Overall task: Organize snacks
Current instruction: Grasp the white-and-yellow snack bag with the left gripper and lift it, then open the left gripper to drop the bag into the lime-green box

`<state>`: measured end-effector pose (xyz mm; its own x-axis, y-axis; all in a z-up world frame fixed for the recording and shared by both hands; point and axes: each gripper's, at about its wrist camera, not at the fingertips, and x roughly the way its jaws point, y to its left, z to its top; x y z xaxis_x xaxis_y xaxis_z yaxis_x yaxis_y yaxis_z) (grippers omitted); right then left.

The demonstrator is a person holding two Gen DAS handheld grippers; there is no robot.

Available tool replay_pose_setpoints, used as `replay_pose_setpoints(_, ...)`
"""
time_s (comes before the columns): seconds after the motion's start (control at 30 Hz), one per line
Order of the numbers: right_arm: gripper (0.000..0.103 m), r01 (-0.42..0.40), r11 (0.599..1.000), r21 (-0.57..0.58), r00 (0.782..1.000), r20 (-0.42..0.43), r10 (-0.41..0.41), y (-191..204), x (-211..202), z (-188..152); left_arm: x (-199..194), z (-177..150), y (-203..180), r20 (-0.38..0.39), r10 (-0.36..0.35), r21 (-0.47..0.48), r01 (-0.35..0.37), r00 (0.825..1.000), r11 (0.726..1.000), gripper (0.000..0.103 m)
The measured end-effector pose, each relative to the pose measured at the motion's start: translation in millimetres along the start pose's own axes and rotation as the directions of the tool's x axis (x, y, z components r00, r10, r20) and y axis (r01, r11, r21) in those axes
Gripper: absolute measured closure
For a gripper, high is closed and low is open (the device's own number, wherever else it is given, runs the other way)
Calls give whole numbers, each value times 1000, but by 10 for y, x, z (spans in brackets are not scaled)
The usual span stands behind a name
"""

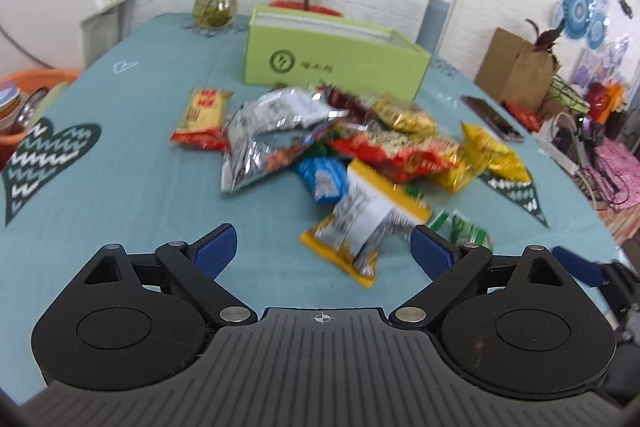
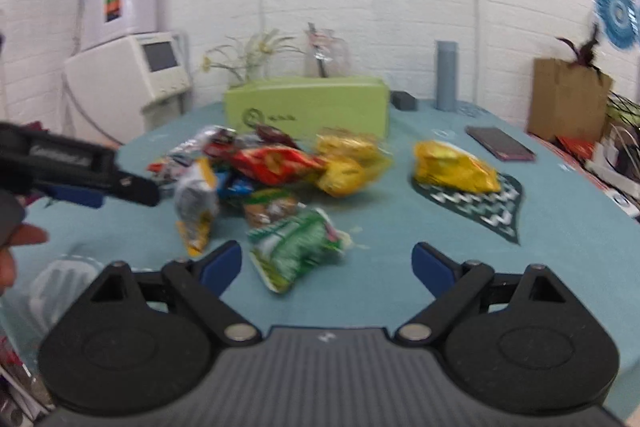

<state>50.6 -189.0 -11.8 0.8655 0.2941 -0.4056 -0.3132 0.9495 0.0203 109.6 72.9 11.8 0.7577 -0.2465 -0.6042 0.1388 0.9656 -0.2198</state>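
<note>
1. Well, the left gripper (image 1: 323, 247) stands wide apart over the teal tablecloth (image 1: 120, 187), its blue pads clear of everything and holding nothing; no earlier picture bears on how it got there.
2. Just ahead of it, toward 12 o'clock and a little right, lies a yellow-edged silver snack packet (image 1: 362, 223), close to the right pad but not between the two.
3. Beyond that, a loose heap of foil snack bags (image 1: 320, 139) covers the middle of the cloth (silver, red, gold and blue ones, blurred).
4. At 11 o'clock from the heap sits a yellow and red flat packet (image 1: 202, 119), apart from the rest.
5. At 12 o'clock behind the heap stands an open lime-green cardboard box (image 1: 336, 59).
6. Meanwhile the right gripper (image 2: 327, 267) is likewise spread wide and empty.
7. A green and white crinkled snack bag (image 2: 298, 249) lies just ahead of it at 12 o'clock, nearer the left pad, untouched as far as can be seen.
8. One gold foil bag (image 2: 454, 167) rests alone at 1 o'clock, on a dark heart pattern in the cloth.
9. A dark flat phone (image 2: 500, 143) lies further out at 2 o'clock.
</note>
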Motion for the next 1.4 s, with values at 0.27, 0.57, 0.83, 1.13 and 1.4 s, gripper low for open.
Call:
replay_pose_setpoints(0.27,18,-183,983,-30,978,-111,179,445,669,158,267,202,29,-86,-118,87,126,989,988,21)
replay_pose_setpoints(0.57,27,-215,976,-40,963,-174,205,534,1028,166,803,251,43,-242,-231,82,257,942,963,44)
replay_pose_setpoints(0.83,68,-249,968,6,955,-167,247,406,956,255,650,253,283,-217,-322,-49,319,922,946,79)
replay_pose_setpoints(1.13,68,-259,962,-85,966,-2,260,68,1350,1191,867,1551,138,-91,-348,-14,348,933,937,79)
replay_pose_setpoints(1.4,68,-266,964,8,961,-75,266,-569,2809,2067,2105,2705,163,-110,-221,-23,220,969,975,79)
